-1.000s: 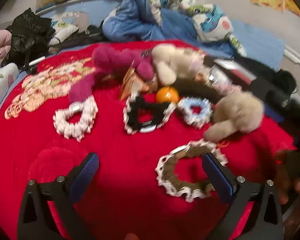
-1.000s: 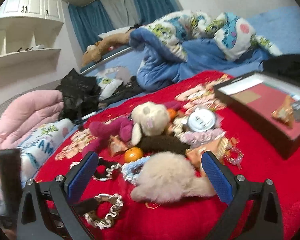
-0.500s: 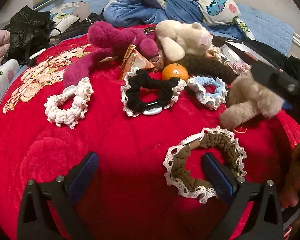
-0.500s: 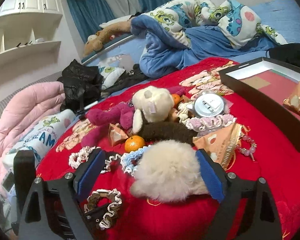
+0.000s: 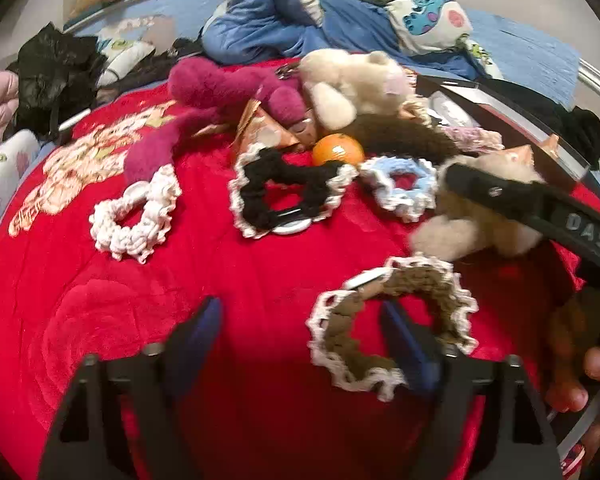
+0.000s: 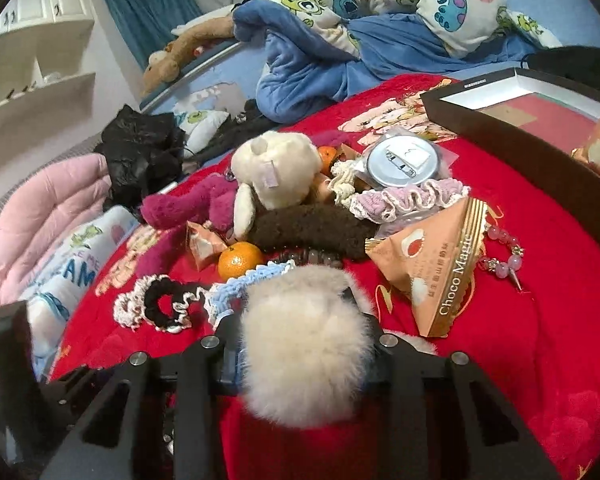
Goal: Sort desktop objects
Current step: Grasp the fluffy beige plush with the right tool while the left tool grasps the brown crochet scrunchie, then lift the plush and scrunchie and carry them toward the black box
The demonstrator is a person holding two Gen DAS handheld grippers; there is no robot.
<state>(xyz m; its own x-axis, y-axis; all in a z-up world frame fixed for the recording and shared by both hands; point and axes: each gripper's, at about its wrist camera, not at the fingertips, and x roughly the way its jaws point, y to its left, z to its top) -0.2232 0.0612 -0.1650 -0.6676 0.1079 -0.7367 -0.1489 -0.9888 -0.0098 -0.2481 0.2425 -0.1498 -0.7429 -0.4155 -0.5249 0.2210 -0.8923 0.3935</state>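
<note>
The beige fur pom-pom is showing as a round, long-haired tuft, pale cream in colour, with a smaller fluffy lobe trailing from it on the red blanket. It is sitting directly between the fingers of the right gripper, whose jaws are pressing into its sides so that fur is bulging over both pads; the right gripper is clamping the pom-pom. In the left wrist view one black finger of that gripper is crossing in front of the same pom-pom. Just ahead of the right gripper a blue scrunchie and a mandarin are lying, and ahead to its right a Choco Magic packet is leaning. The left gripper is standing with its jaws partly apart, gripping nothing. Its right blue pad is sitting inside the ring of a brown scrunchie with white lace edging, which is lying flat on the blanket; whether pad and scrunchie are touching cannot be determined. Further ahead of the left gripper a black scrunchie and a white scrunchie are lying well apart from its fingers.
</note>
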